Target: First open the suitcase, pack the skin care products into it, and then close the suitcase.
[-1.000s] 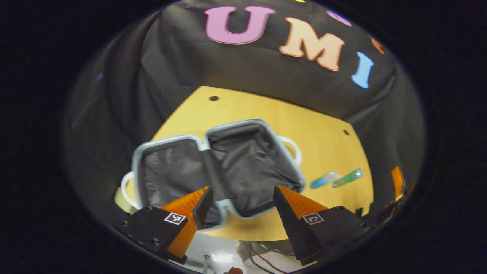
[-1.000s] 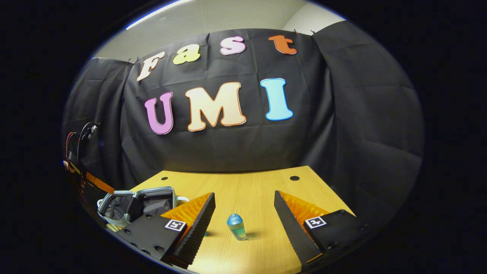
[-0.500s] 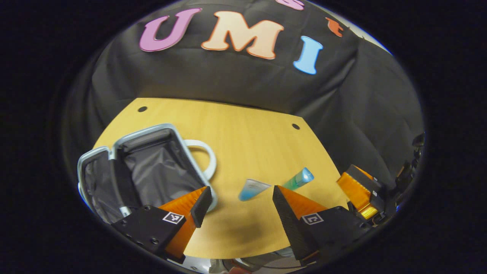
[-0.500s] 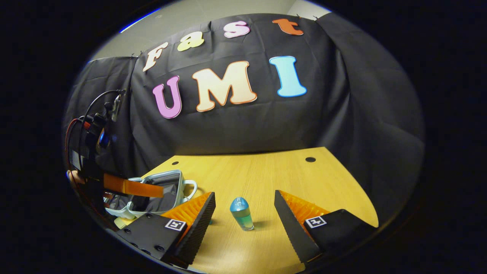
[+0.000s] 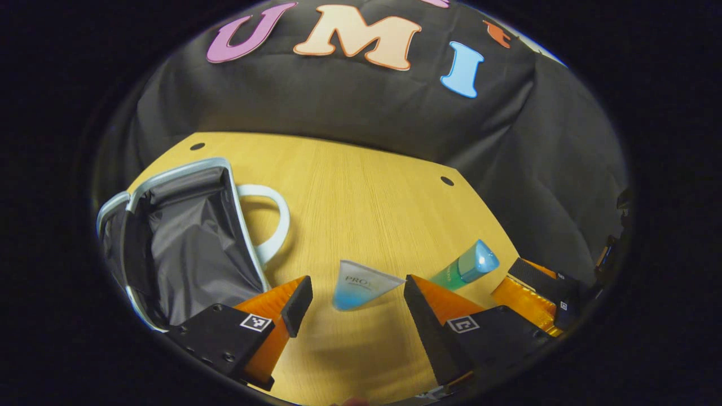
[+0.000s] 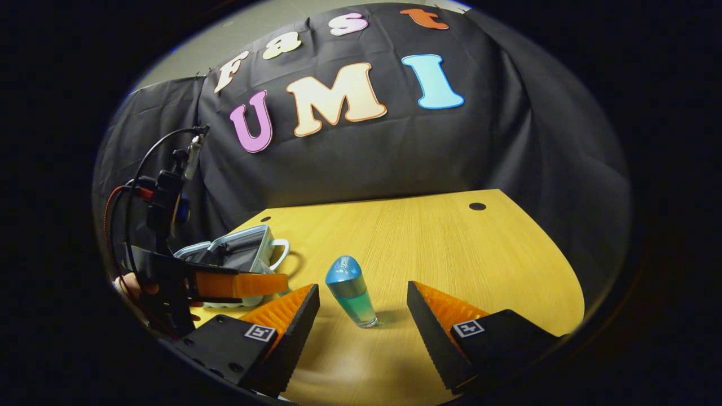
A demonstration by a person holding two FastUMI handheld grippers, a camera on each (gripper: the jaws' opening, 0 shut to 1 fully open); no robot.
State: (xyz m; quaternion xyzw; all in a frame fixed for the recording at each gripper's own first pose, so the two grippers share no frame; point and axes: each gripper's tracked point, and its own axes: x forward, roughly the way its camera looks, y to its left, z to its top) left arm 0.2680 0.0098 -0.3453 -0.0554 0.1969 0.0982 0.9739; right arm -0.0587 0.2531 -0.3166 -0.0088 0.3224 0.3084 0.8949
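The small suitcase [image 5: 186, 242] lies open at the left of the wooden table [image 5: 366, 186], dark lining showing and its white handle [image 5: 271, 225] pointing right. A flat blue-and-white tube [image 5: 361, 285] lies just ahead of my left gripper [image 5: 355, 282], which is open and lined up on it without touching. To its right lies a green bottle with a blue cap [image 5: 465, 268]. In the right gripper view the same bottle [image 6: 350, 290] sits a little beyond the open right gripper [image 6: 362, 288], slightly left of centre. The suitcase [image 6: 237, 254] shows at the left there.
The right gripper's body [image 5: 536, 287] sits at the table's right edge in the left gripper view. The left gripper's finger [image 6: 237, 285], its cables and the hand [image 6: 132, 285] holding it stand between the suitcase and the bottle. Black cloth walls the table's far side.
My left gripper has swung right, away from the open suitcase, and now faces the tube. The right gripper has moved forward, so the bottle looks larger and nearer.
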